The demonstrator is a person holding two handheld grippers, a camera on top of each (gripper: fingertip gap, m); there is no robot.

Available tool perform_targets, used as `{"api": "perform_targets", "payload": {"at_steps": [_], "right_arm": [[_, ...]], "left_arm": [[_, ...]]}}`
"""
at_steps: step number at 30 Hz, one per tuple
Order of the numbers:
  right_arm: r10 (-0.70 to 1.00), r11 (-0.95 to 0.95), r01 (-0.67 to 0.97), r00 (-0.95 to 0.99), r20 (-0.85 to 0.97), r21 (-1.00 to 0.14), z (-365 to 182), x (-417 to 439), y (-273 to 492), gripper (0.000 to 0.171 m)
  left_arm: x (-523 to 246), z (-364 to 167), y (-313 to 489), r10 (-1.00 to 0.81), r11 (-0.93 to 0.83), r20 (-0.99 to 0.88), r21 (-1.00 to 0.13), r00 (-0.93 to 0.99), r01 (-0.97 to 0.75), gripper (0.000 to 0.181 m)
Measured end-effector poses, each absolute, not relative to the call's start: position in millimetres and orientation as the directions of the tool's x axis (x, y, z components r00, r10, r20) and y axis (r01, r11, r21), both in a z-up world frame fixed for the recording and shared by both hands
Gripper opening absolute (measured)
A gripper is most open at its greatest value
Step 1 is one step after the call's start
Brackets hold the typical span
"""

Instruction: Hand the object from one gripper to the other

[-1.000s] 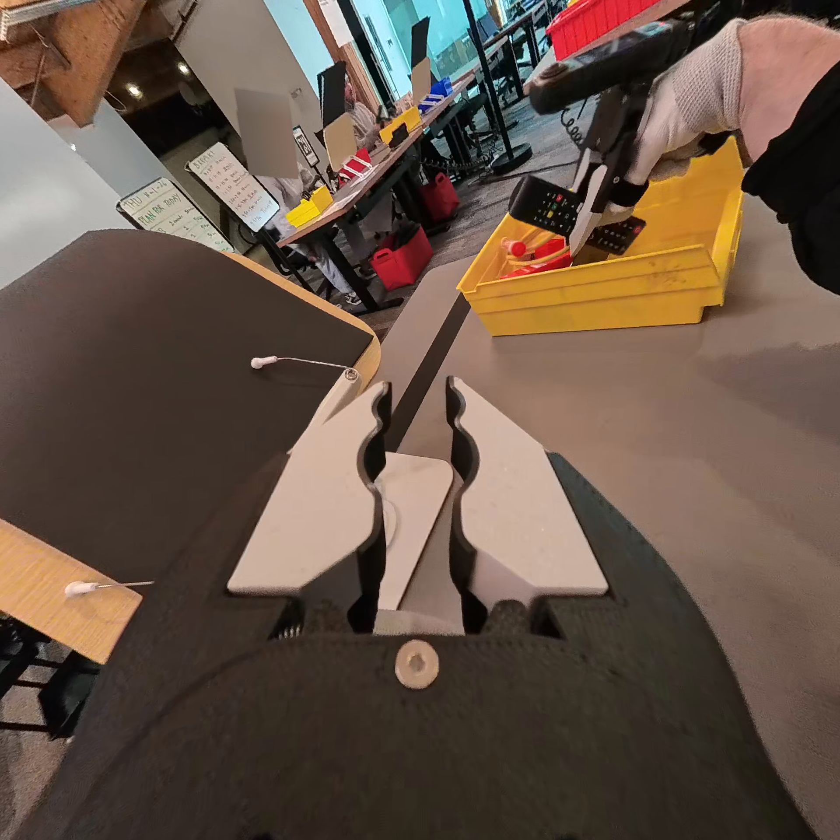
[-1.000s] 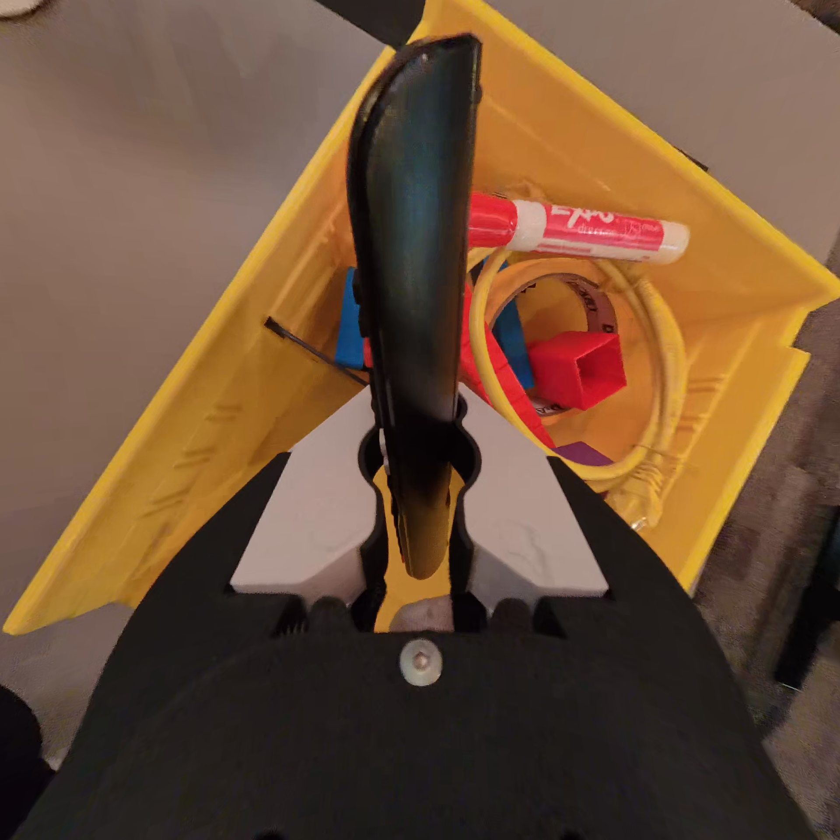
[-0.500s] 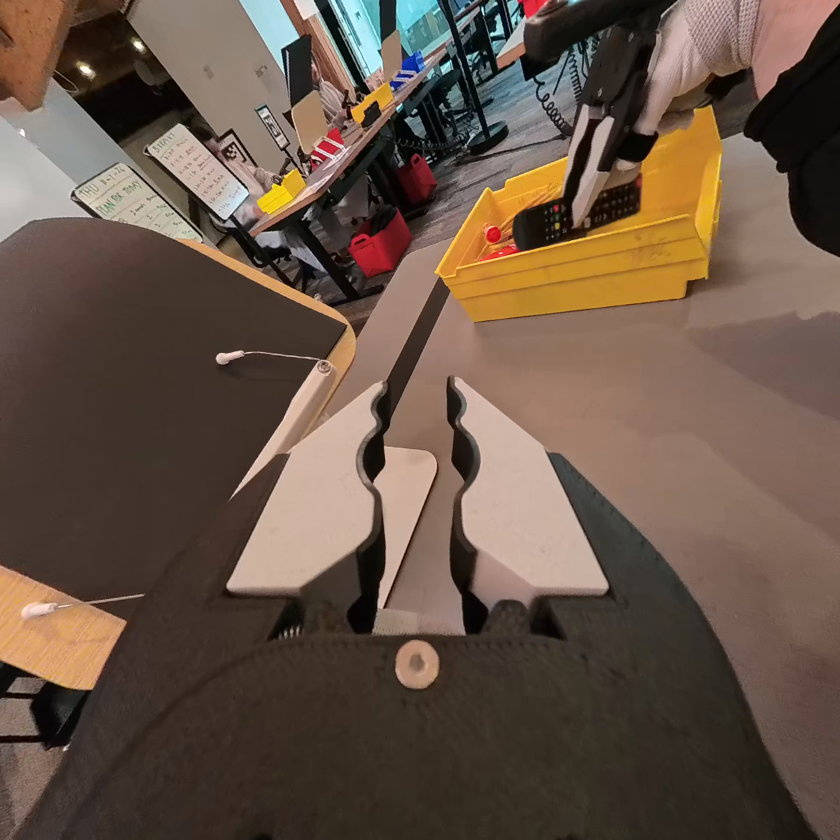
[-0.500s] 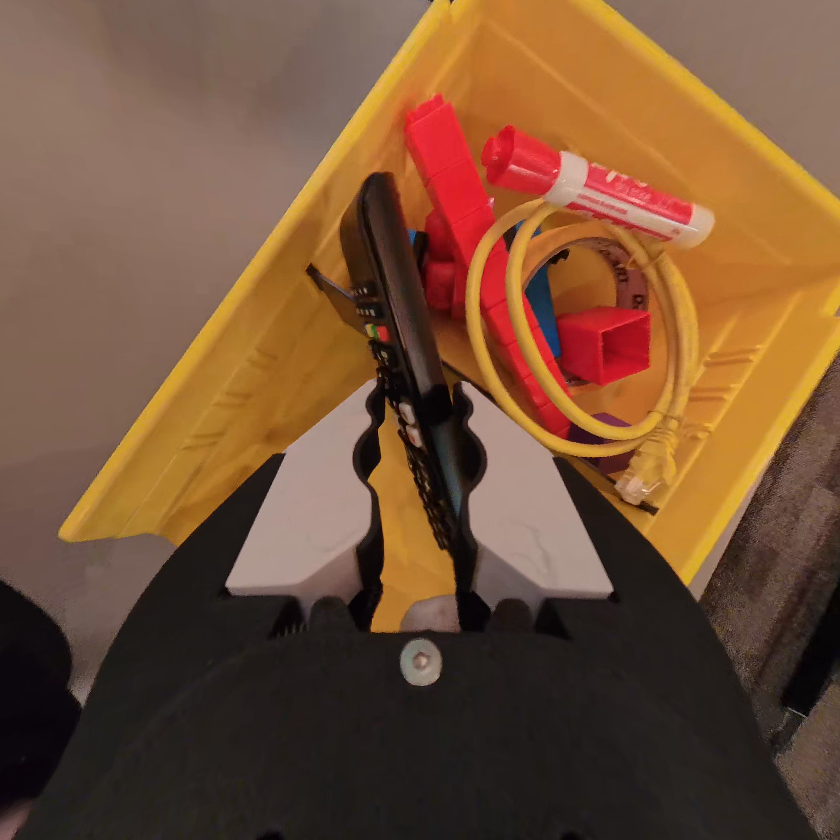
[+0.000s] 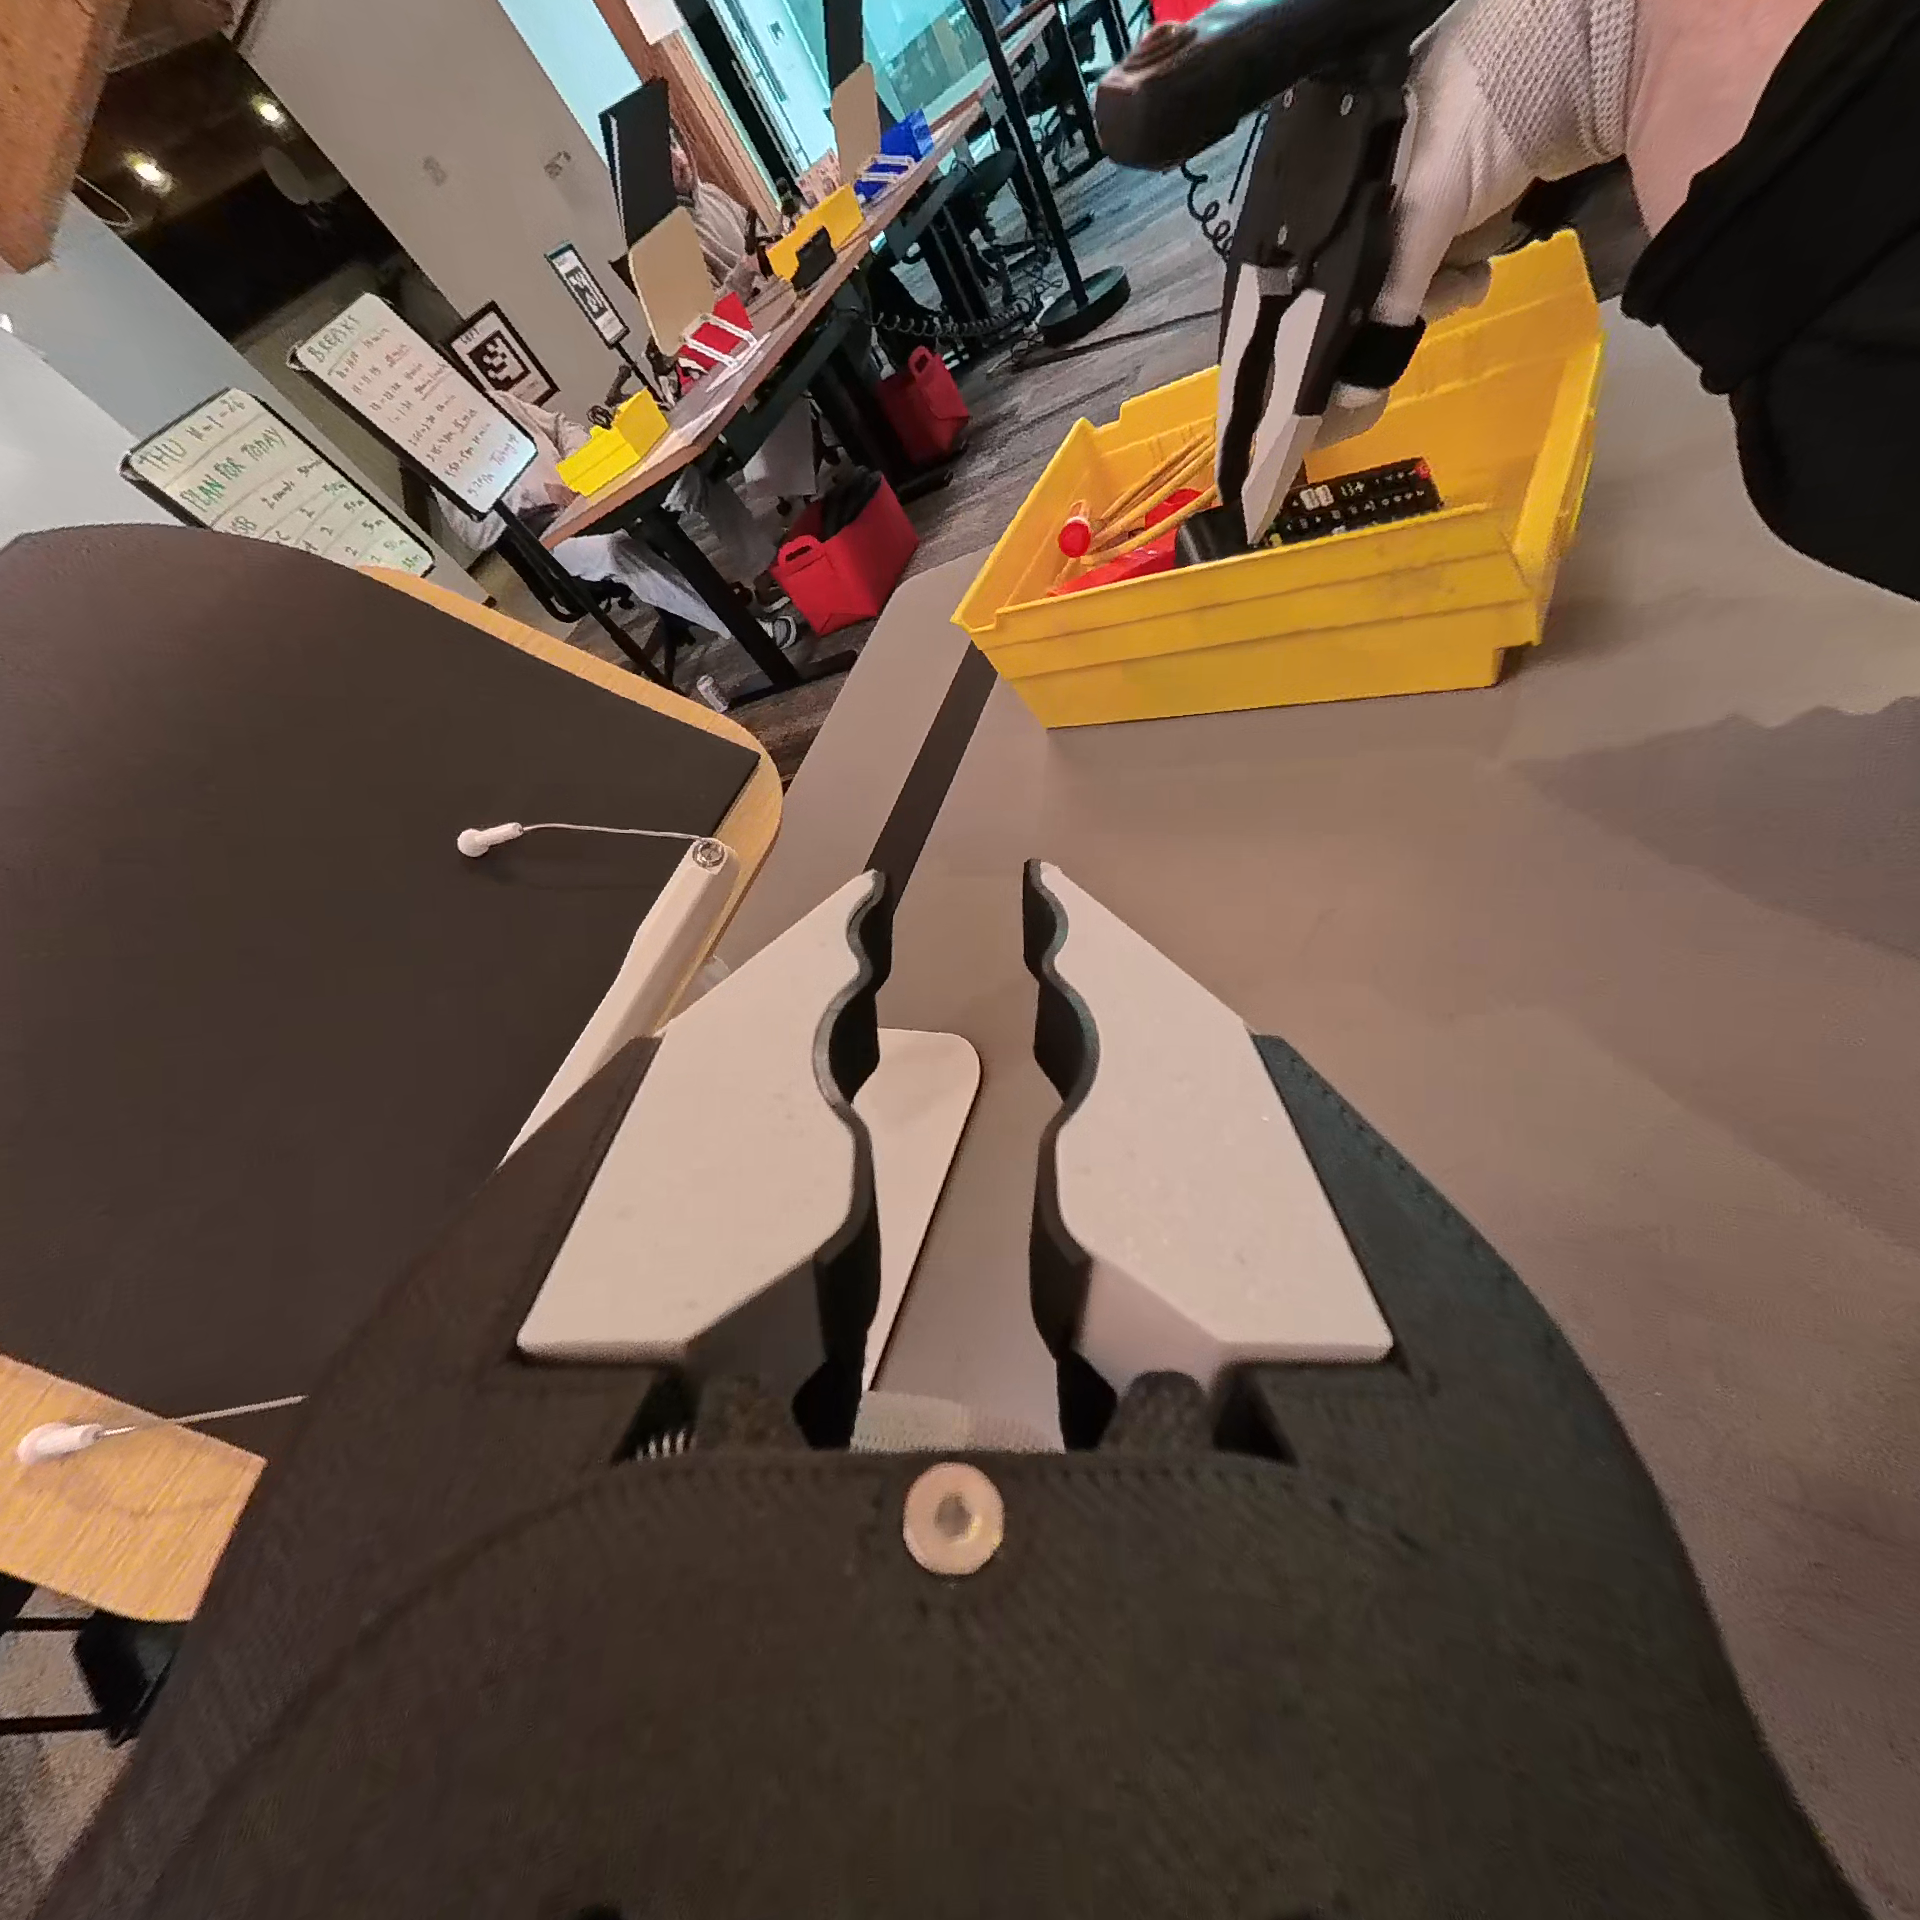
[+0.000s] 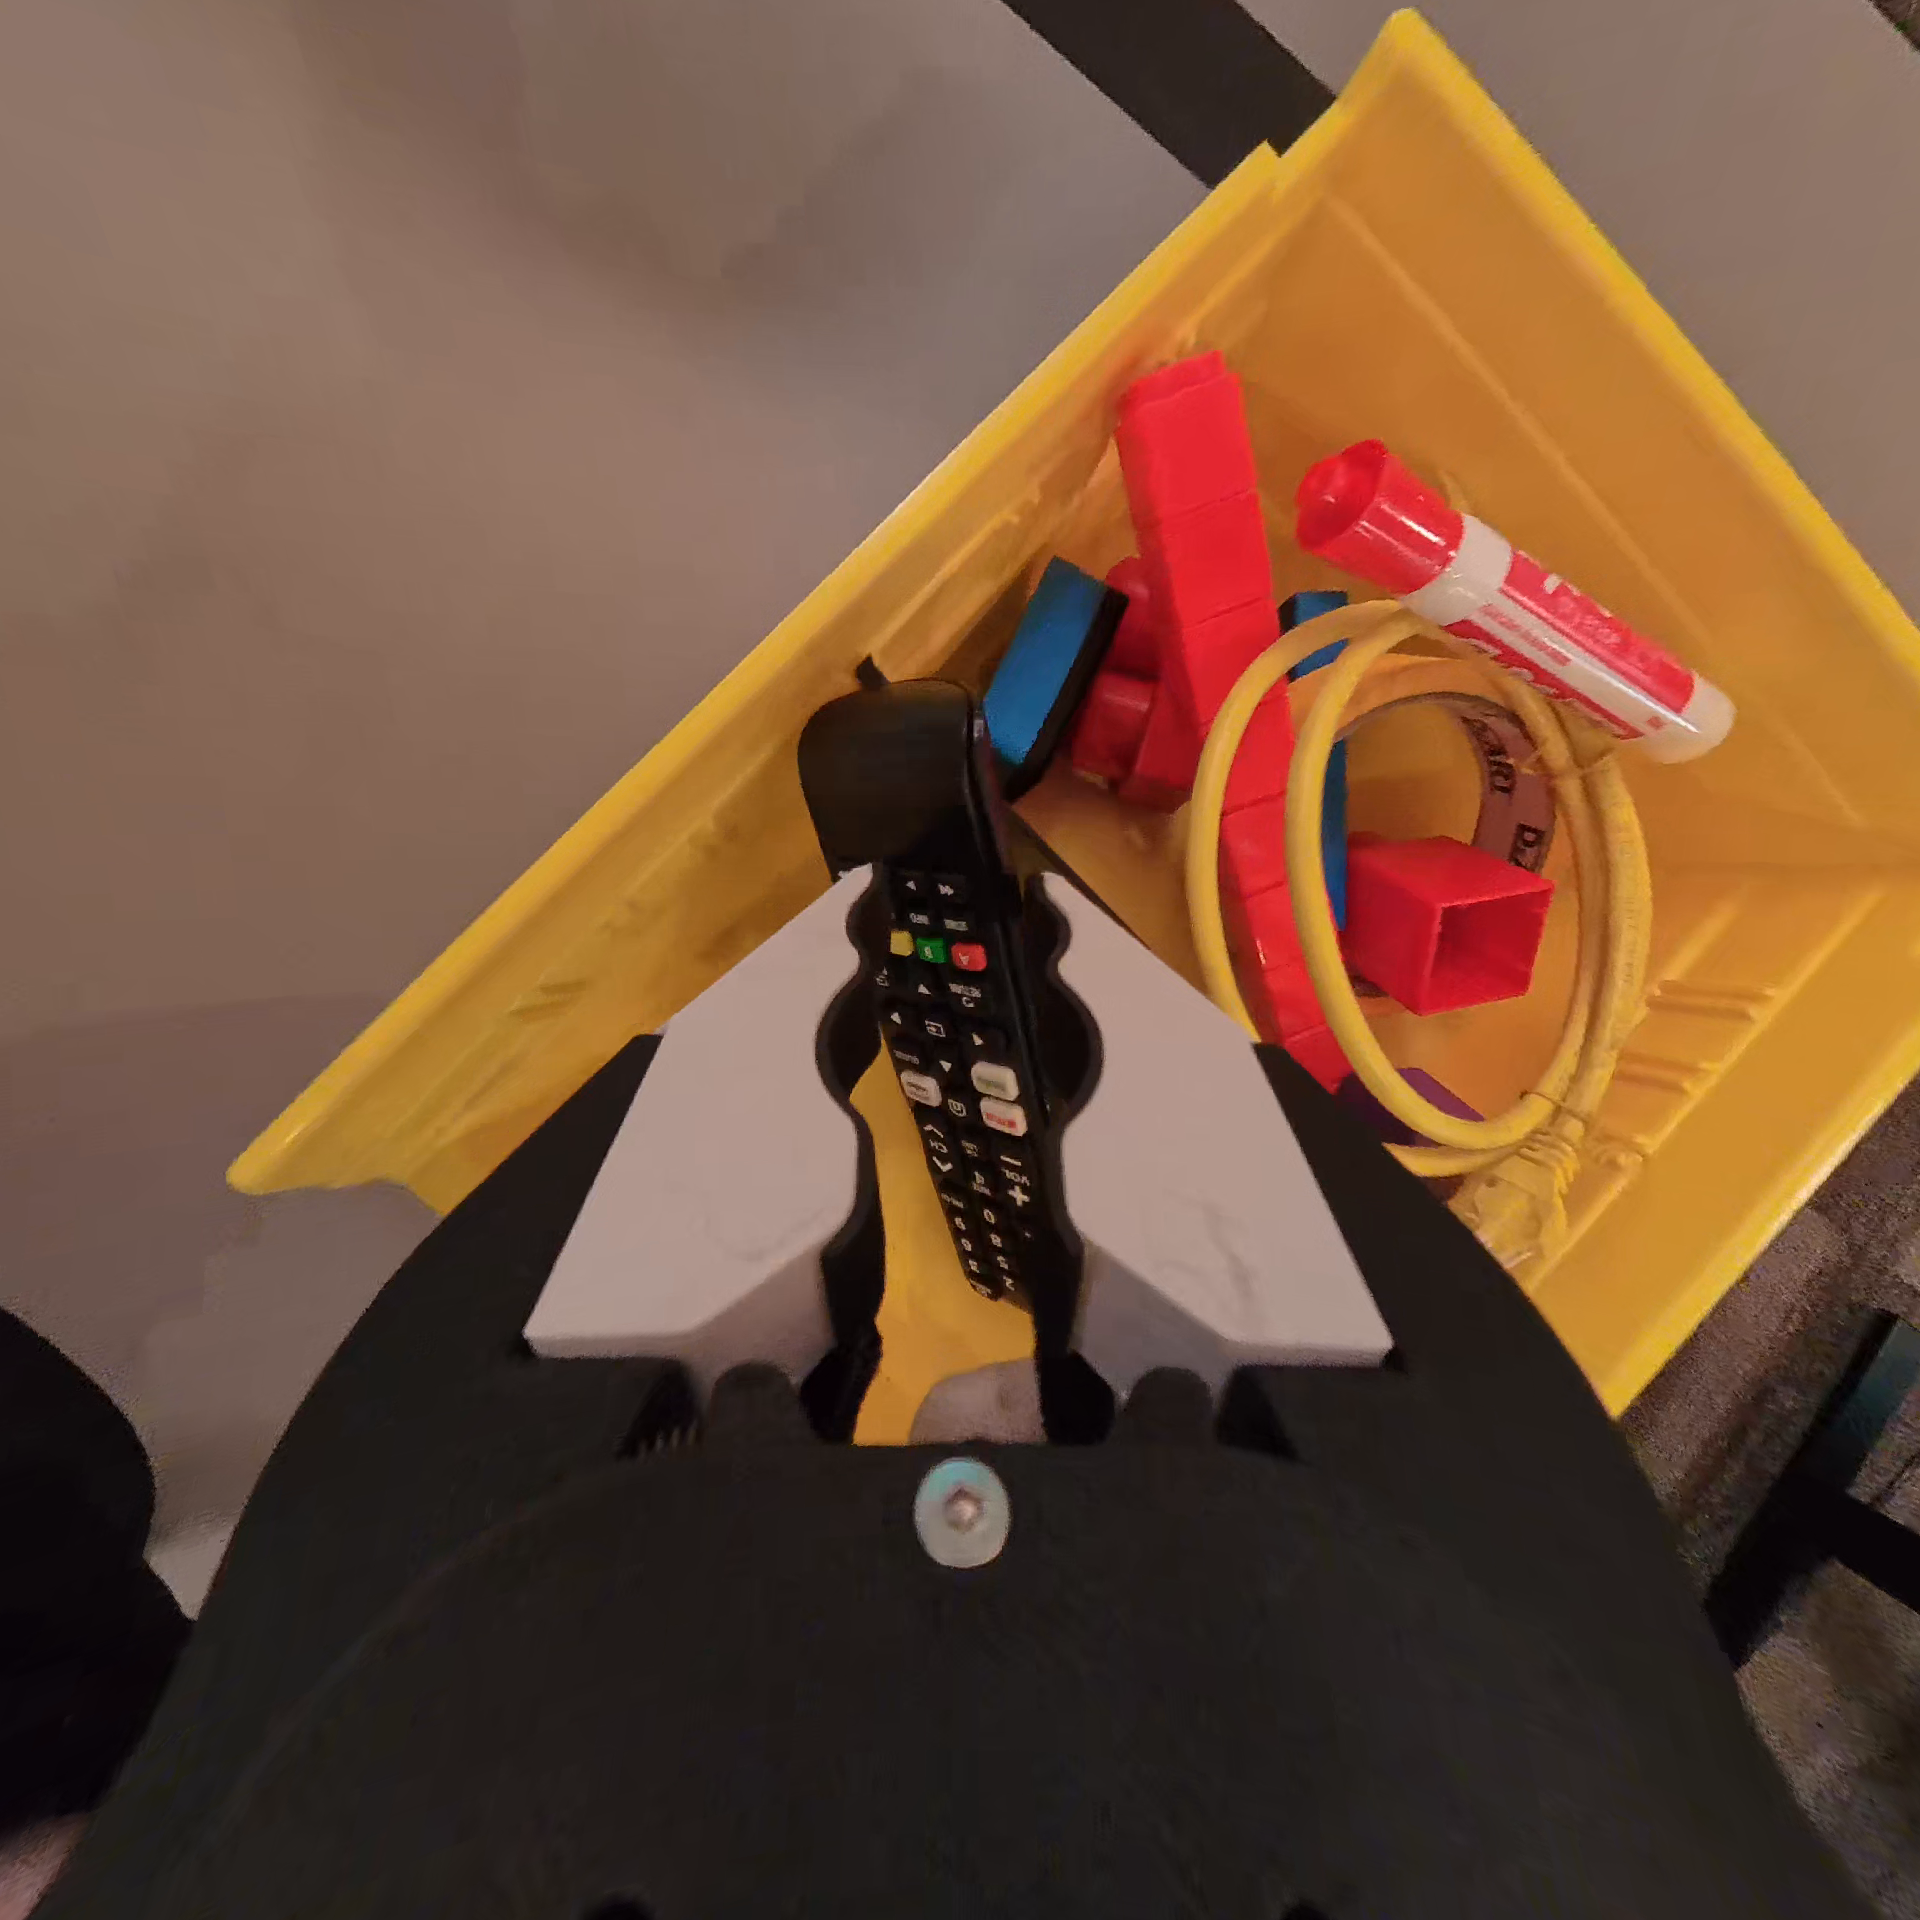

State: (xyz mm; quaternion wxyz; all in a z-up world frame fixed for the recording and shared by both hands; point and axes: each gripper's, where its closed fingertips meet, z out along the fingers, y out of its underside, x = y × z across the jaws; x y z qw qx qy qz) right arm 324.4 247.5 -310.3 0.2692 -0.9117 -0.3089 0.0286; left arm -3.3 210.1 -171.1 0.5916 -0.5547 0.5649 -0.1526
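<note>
The black remote (image 6: 951, 1049) lies in the yellow bin (image 6: 644, 914), in the lower middle of the right wrist view, its far end against the bin's left wall. The right gripper (image 6: 951, 904) straddles it with its jaws parted; a strip of yellow bin floor shows between the remote and the left finger, so it does not look clamped, though whether the right finger touches the remote cannot be told. In the left wrist view the same gripper (image 5: 1262, 488) points down into the bin (image 5: 1247, 644) at the upper right of the frame, held by a gloved hand (image 5: 1496, 156), with the remote (image 5: 1340, 504) lying flat at its tips.

The left gripper (image 5: 956, 904) hangs low over the grey desk (image 5: 1455, 1039) in the middle of the frame, jaws apart and holding nothing, well apart from the bin.

Judging from this, no transfer between the 2 grippers is under way: the remote is inside the bin and neither gripper carries it. Either the handover is finished and the object put away, or a pickup has yet to begin; the pictures alone do not settle which.

The bin also holds a red marker (image 6: 1507, 603) at the upper right of the frame, a coiled yellow cable (image 6: 1455, 894), a bar of red blocks (image 6: 1205, 582), a hollow red cube (image 6: 1455, 935), a blue piece (image 6: 1044, 665) and a roll of tape (image 6: 1507, 769) under the cable.
</note>
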Motion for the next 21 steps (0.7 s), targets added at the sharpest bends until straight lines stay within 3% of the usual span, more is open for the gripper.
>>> {"api": "perform_targets", "payload": {"at_steps": [4,7,8,15,21], "right_arm": [[0.541,-0.675,0.536,0.827,0.155,-0.507,-303.5,330.7,251.3,0.027],[0.497,-0.675,0.53,0.841,0.216,-0.513,-293.9,336.6,257.0,0.054],[0.472,-0.674,0.533,0.844,0.256,-0.512,-287.5,341.0,260.1,0.055],[0.448,-0.362,0.619,0.771,0.452,-0.697,-183.0,275.9,279.2,0.033],[0.558,-0.093,0.712,0.616,0.556,-0.696,-148.3,175.2,285.7,0.027]], "left_arm": [[-0.5,-174.2,212.2,-0.807,0.327,-0.495,-0.829,0.323,-0.453,0.024],[1.1,-177.2,215.4,-0.795,0.323,-0.507,-0.819,0.334,-0.473,0.028],[1.0,-176.5,217.5,-0.789,0.317,-0.506,-0.821,0.348,-0.475,0.029],[-7.0,-152.0,228.7,-0.702,0.326,-0.54,-0.824,0.466,-0.464,0.047],[-39.9,-117.1,241.5,-0.589,0.314,-0.601,-0.786,0.54,-0.532,0.05]]}}
